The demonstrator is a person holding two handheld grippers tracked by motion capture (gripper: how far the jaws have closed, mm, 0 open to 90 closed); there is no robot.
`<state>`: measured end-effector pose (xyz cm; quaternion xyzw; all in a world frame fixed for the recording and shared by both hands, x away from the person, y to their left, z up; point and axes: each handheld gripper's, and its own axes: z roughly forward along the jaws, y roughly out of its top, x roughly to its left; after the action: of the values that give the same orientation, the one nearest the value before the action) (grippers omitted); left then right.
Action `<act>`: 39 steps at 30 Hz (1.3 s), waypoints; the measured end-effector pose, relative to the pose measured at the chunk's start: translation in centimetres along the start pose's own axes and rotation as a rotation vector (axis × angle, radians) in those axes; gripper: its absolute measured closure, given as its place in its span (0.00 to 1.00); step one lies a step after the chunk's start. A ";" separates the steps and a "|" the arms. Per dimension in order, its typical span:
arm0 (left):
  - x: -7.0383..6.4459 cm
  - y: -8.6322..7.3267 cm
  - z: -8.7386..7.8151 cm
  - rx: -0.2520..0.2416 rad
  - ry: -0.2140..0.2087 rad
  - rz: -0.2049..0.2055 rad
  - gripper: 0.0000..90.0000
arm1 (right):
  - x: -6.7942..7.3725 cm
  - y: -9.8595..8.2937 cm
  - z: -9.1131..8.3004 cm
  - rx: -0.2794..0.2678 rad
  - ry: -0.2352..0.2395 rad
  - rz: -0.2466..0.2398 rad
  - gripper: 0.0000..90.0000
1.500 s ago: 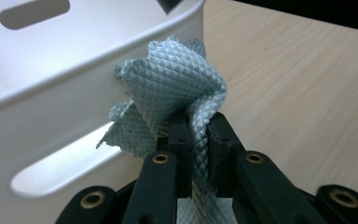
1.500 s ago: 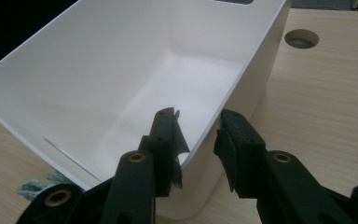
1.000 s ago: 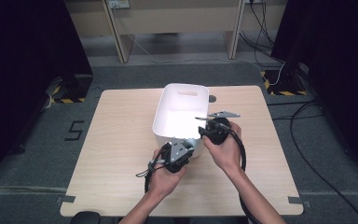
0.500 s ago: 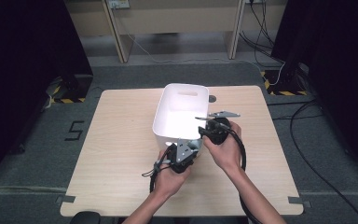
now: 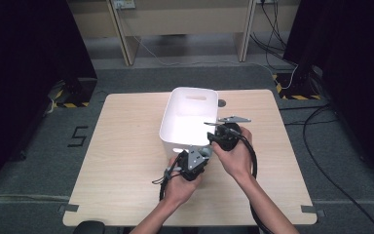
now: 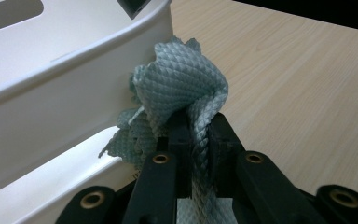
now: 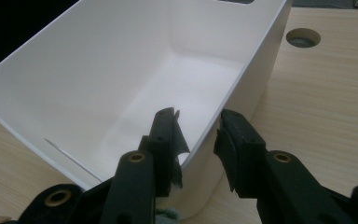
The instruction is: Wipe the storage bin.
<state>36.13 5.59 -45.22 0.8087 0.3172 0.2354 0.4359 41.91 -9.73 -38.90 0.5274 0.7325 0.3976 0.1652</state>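
A white plastic bin (image 5: 175, 134) stands in the middle of the wooden table (image 5: 126, 146). My left gripper (image 5: 200, 155) sits at the bin's near right corner. It is shut on a grey-green textured cloth (image 6: 182, 79), which is bunched up and pressed against the bin's outer wall (image 6: 51, 93). My right gripper (image 5: 216, 132) straddles the bin's right rim. In the right gripper view, one jaw of the right gripper (image 7: 198, 128) is inside the bin (image 7: 98, 70) and the other outside, closed on the wall. A scrap of the cloth (image 7: 168, 217) shows below.
A round cable hole (image 5: 221, 103) lies in the tabletop just right of the bin's far end. Cables trail from both grippers toward the table's front edge. Dark curtains and floor cables surround the table.
My left gripper has shifted slightly to the right along the bin's near wall with the cloth in it. The right gripper and the bin have stayed put.
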 end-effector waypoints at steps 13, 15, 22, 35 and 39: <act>-0.3 -0.2 0.6 0.001 0.002 0.003 0.91 | 0.0 0.0 0.0 0.001 0.001 -0.004 0.75; -0.3 -0.3 0.7 0.004 0.002 0.006 0.91 | 0.0 0.0 -0.1 0.001 0.001 -0.006 0.75; -0.4 -0.4 1.1 0.018 0.000 0.012 0.91 | 0.0 0.0 0.0 0.003 -0.001 -0.008 0.75; -0.7 -1.0 2.1 0.042 -0.002 0.016 0.91 | 0.0 0.0 -0.1 0.002 0.000 -0.017 0.75; -0.7 -1.1 2.4 0.049 -0.004 0.020 0.91 | 0.0 0.0 0.0 0.004 0.004 -0.015 0.75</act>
<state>36.86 4.23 -47.44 0.8227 0.3139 0.2305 0.4143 41.93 -9.77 -38.87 0.5216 0.7373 0.3960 0.1657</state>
